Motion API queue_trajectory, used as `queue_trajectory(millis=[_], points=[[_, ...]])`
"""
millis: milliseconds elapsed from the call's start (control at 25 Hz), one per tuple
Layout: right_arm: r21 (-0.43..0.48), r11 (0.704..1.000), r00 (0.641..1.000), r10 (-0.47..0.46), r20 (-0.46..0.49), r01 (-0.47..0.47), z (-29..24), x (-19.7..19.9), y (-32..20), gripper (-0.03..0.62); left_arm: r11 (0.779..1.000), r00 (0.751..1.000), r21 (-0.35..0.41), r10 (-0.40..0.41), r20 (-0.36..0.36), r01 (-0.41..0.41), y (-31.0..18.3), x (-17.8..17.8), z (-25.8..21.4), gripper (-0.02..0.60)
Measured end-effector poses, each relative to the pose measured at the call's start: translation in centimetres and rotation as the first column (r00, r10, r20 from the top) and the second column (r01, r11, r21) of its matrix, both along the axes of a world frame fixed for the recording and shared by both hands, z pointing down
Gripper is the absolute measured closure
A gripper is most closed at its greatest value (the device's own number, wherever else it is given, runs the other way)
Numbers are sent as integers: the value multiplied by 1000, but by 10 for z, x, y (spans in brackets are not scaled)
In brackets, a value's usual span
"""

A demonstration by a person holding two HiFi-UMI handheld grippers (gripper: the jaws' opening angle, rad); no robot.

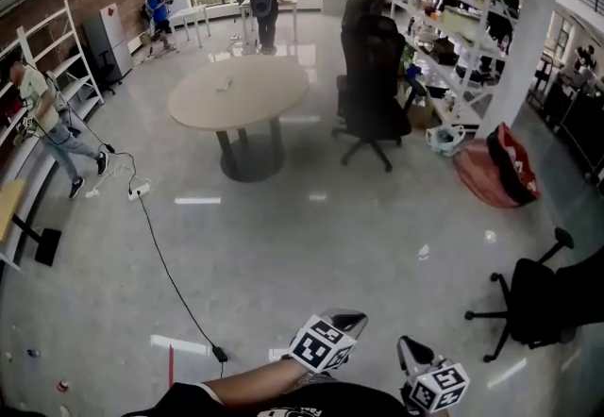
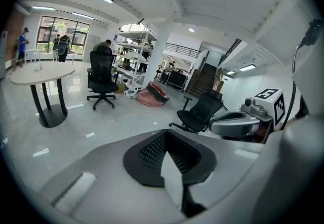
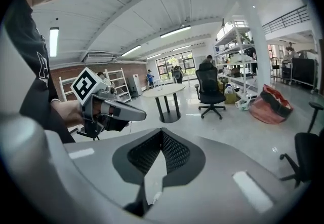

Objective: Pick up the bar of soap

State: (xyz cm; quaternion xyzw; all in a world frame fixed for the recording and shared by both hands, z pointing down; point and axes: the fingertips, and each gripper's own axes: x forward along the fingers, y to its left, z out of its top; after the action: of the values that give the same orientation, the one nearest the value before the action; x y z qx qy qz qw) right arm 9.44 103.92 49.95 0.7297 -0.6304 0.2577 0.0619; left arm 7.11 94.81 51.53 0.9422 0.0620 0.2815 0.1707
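Observation:
No bar of soap shows in any view. Both grippers are held close to the person's body at the bottom of the head view, well above the floor. The left gripper (image 1: 345, 320) points up and right, its marker cube (image 1: 322, 342) beside a bare forearm. The right gripper (image 1: 411, 350) sits just to its right. In the left gripper view the jaws (image 2: 169, 167) meet with nothing between them, and the right gripper (image 2: 238, 124) shows alongside. The right gripper's own jaws (image 3: 154, 167) are likewise shut and empty, with the left gripper (image 3: 114, 111) at that view's left.
A round beige table (image 1: 239, 92) stands mid-room on a grey polished floor. A black office chair (image 1: 373, 85) is by the metal shelves (image 1: 453, 19), another chair (image 1: 543, 297) at the right. A black cable (image 1: 170, 274) crosses the floor; a red bag (image 1: 495, 170) lies right. People stand at the back.

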Motion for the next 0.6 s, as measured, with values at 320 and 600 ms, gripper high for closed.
queue_trajectory(millis=[320, 600], points=[[21, 981, 981, -194, -20, 195, -1, -24, -148, 588, 977, 978, 45, -208, -15, 208, -150, -46, -3, 574], [6, 924, 923, -382, -41, 383, -7, -37, -227, 588, 901, 901, 24, -434, -11, 434, -225, -89, -5, 574]])
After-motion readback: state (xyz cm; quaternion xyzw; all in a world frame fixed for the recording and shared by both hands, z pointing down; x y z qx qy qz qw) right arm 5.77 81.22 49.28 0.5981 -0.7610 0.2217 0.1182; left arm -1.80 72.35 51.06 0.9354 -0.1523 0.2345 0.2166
